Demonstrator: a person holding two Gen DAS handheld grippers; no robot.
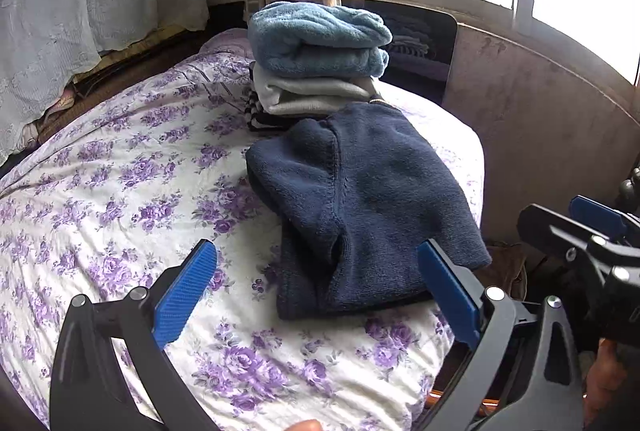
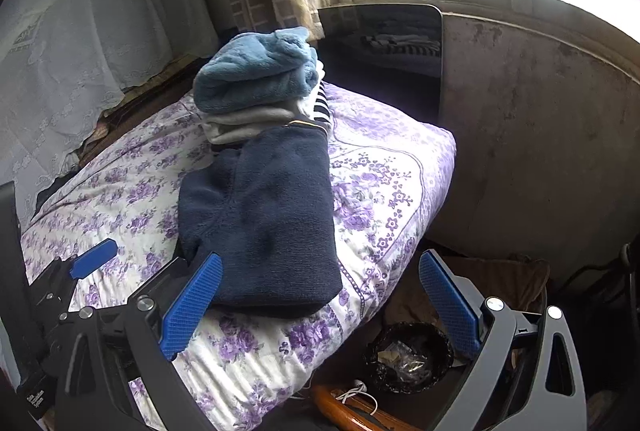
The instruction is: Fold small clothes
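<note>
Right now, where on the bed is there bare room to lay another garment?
Bare floral quilt lies left of the navy garment, running to the lace cover. A narrower strip shows on its right. Behind it, the stack of folded clothes fills the far end.

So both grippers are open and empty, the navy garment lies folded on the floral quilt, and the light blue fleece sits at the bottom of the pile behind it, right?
Not quite: the light blue fleece sits on top of the pile, above the grey piece, as the left wrist view shows. The rest holds: the left gripper and right gripper are open and empty, and the navy garment lies folded on the floral quilt.
</note>
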